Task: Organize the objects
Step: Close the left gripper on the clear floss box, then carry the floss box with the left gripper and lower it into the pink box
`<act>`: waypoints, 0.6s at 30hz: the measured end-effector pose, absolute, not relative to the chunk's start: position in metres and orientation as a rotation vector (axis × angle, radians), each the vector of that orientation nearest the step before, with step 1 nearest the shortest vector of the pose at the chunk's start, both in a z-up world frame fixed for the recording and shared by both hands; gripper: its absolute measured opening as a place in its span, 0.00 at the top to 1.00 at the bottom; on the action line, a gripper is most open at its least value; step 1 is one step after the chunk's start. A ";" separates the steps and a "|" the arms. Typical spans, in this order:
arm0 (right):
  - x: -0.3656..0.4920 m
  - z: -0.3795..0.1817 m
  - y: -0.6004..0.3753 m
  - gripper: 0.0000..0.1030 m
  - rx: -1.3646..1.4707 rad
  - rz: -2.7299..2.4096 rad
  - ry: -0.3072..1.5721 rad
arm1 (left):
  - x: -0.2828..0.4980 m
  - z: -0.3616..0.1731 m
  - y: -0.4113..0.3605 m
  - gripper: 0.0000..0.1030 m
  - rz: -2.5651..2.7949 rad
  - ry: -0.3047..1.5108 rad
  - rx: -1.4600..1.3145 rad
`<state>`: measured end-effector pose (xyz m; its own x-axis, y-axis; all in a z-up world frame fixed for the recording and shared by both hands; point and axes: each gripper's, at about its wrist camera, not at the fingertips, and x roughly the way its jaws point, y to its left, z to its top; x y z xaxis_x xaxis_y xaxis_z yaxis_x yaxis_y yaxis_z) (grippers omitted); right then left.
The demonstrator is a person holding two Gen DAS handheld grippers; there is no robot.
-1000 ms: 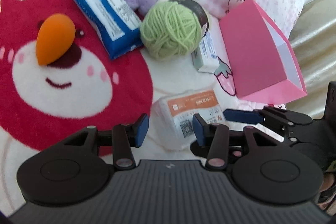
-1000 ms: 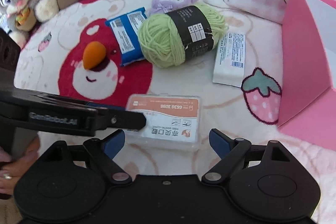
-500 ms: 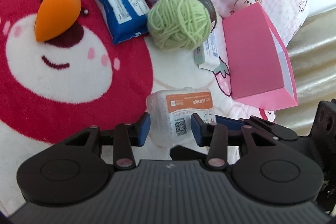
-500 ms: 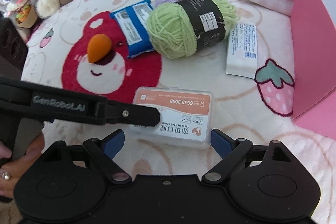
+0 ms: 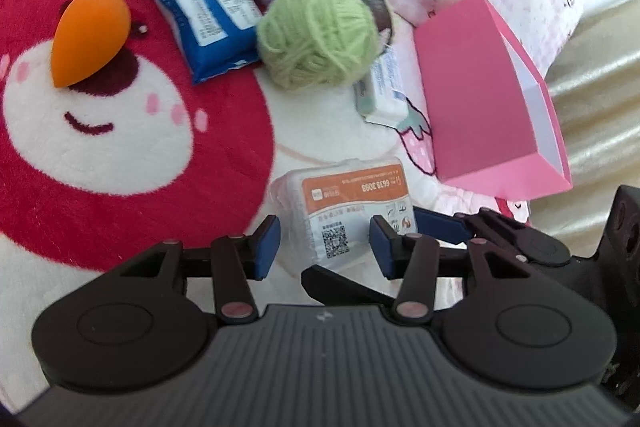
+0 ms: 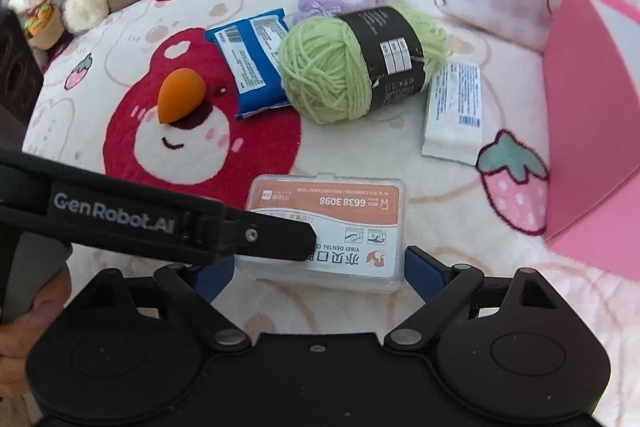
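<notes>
The clear plastic box [image 6: 326, 227] lay on the blanket [image 6: 400, 163] with both grippers crowding it: the left gripper [image 5: 325, 243] straddled one end, its jaws opening with the box between them, and the right gripper [image 6: 320, 271] flanked the near edge. One left finger [image 6: 272, 235] crossed over the box's top, blocking descent there. Bare blanket stayed open between the box and the green yarn ball [image 6: 344, 67]. The pink paper bag [image 6: 592, 115] walled off one side; the white packet [image 6: 454, 111] lay just beside it.
</notes>
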<state>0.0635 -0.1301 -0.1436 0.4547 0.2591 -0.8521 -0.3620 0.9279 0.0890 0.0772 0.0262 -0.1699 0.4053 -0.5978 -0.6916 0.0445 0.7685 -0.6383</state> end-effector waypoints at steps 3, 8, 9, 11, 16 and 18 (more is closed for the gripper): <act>0.057 -0.136 -0.136 0.09 -0.108 0.378 1.015 | 0.073 -0.162 0.022 0.54 -0.448 1.082 -0.580; 0.046 -0.121 -0.143 0.09 -0.108 0.368 0.996 | 0.062 -0.140 0.009 0.54 -0.464 1.054 -0.513; 0.044 -0.118 -0.144 0.09 -0.108 0.366 0.997 | 0.060 -0.135 0.006 0.54 -0.464 1.055 -0.497; 0.040 -0.113 -0.147 0.09 -0.102 0.364 1.004 | 0.056 -0.127 0.001 0.54 -0.465 1.061 -0.472; 0.025 -0.103 -0.151 0.09 -0.108 0.359 1.020 | 0.047 -0.107 -0.016 0.54 -0.457 1.114 -0.380; 0.018 -0.098 -0.153 0.09 -0.119 0.356 1.012 | 0.041 -0.099 -0.022 0.54 -0.454 1.113 -0.352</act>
